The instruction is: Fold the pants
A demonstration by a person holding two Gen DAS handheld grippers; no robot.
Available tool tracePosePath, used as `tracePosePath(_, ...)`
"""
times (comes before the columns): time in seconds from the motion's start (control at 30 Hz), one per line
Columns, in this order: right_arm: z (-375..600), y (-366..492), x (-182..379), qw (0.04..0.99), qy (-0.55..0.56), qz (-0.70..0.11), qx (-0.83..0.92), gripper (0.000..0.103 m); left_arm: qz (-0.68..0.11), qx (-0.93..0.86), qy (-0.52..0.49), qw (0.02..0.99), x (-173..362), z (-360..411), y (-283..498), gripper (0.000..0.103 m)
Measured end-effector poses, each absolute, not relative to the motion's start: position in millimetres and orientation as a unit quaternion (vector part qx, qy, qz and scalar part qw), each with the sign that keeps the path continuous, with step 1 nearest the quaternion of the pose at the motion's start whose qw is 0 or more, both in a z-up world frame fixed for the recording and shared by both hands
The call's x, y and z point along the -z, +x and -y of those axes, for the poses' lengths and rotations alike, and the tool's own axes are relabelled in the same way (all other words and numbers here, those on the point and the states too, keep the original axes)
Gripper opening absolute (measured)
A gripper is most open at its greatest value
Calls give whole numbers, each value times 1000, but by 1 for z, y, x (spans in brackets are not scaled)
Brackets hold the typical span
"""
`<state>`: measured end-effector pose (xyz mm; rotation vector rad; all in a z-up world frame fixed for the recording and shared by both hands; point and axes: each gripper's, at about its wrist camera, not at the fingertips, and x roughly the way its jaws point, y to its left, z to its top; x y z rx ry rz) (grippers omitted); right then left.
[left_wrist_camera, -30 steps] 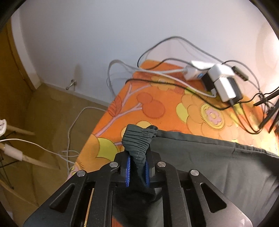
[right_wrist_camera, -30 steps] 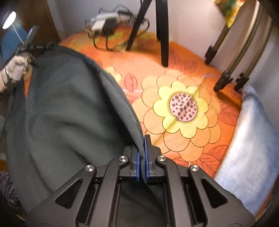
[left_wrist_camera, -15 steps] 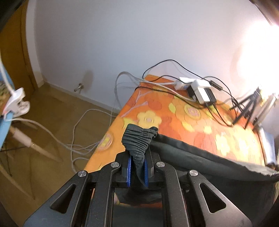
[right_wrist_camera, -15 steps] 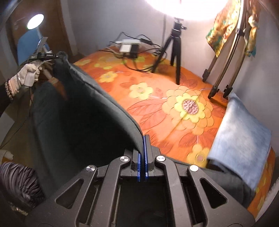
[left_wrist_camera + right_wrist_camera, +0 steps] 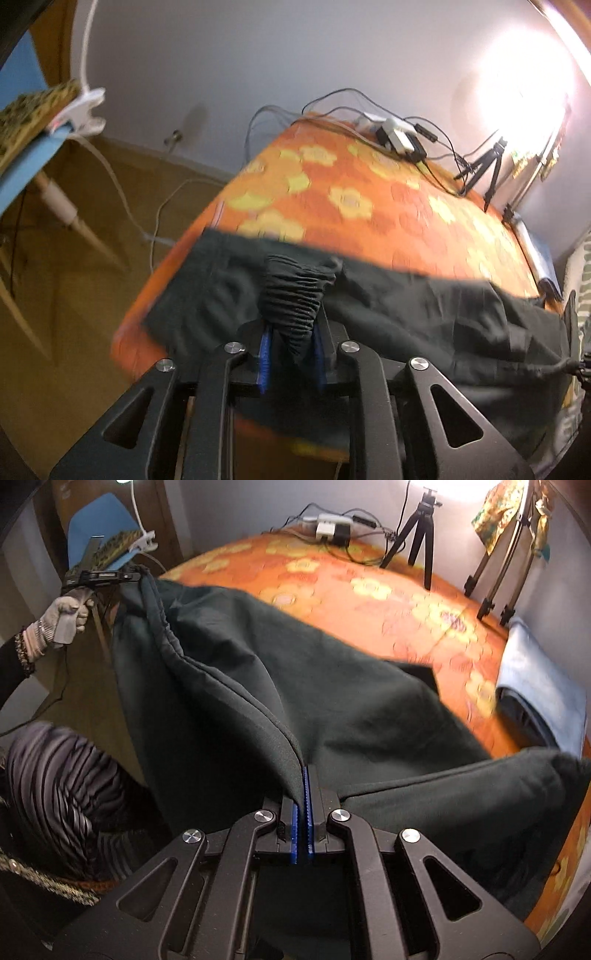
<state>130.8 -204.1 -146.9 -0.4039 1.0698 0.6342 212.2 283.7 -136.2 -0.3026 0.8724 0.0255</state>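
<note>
Both hands have swept back across the bed [image 5: 399, 602] since a second ago, so much more of its orange flowered cover shows ahead of me, and the dark green pants [image 5: 280, 686] now lie draped over the near part of it.

On my left gripper [image 5: 290, 350] the jaws are opening; the bunched elastic waistband [image 5: 291, 295] sits between the blue pads, and I see a gap on either side of the cloth down where they face each other. In the right wrist view that same gripper [image 5: 138, 572] appears at the upper left, held in a gloved hand [image 5: 64, 622], with the waistband corner hanging from it.

My right gripper [image 5: 303, 812] has its jaws pressed together on a folded edge of the pants, the fabric rising in a ridge from the pads toward the left hand.

Beyond the pants stand a black tripod [image 5: 417, 531] and a tangle of chargers and cables [image 5: 332, 526]. Folded light blue cloth [image 5: 543, 698] lies at the bed's right edge.
</note>
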Motion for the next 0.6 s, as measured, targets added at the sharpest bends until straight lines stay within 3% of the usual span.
tracePosePath(0.1,204,124,157,786,-202,-507,-290,3,-427,-4,-160,890,140,-288,188,29)
tracePosePath(0.33,209,112,171,777,-212,-523,-277,4,-437,-3,-194,878,139,-301,154,38)
tracePosePath(0.4,212,110,174,779,-211,-526,-269,3,-439,-2,-211,873,141,-305,145,45)
tracePosePath(0.6,214,111,166,760,-214,-549,-273,6,-452,-1,-234,861,154,-308,122,45)
